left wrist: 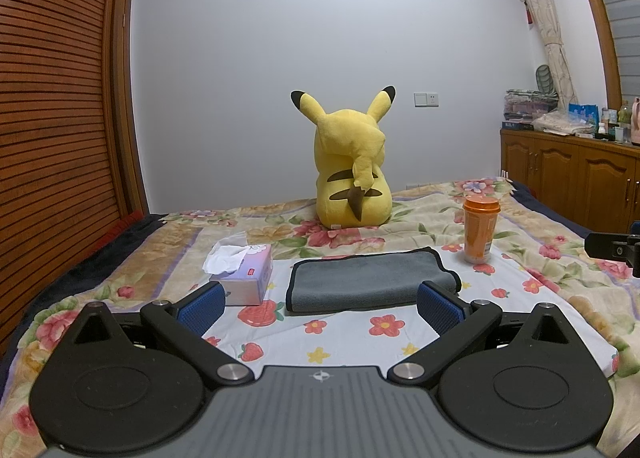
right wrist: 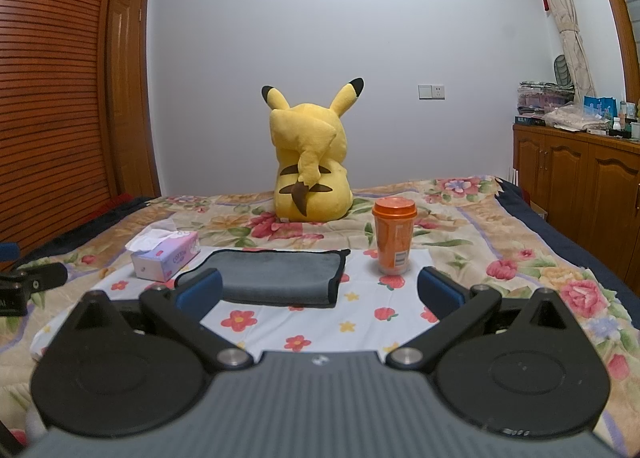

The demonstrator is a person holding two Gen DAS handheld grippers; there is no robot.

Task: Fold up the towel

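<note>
A grey towel (left wrist: pixel 368 278) with a dark hem lies folded in a flat rectangle on a white floral cloth (left wrist: pixel 352 334) on the bed. It also shows in the right wrist view (right wrist: pixel 280 276). My left gripper (left wrist: pixel 320 306) is open and empty, held just short of the towel's near edge. My right gripper (right wrist: pixel 320 292) is open and empty, in front of the towel's right end. Neither gripper touches the towel.
A tissue box (left wrist: pixel 246 274) stands left of the towel, also in the right wrist view (right wrist: pixel 166 256). An orange lidded cup (left wrist: pixel 480 228) stands to the towel's right, close ahead of my right gripper (right wrist: pixel 394 234). A yellow plush toy (left wrist: pixel 352 170) sits behind. A wooden cabinet (left wrist: pixel 572 178) stands at right.
</note>
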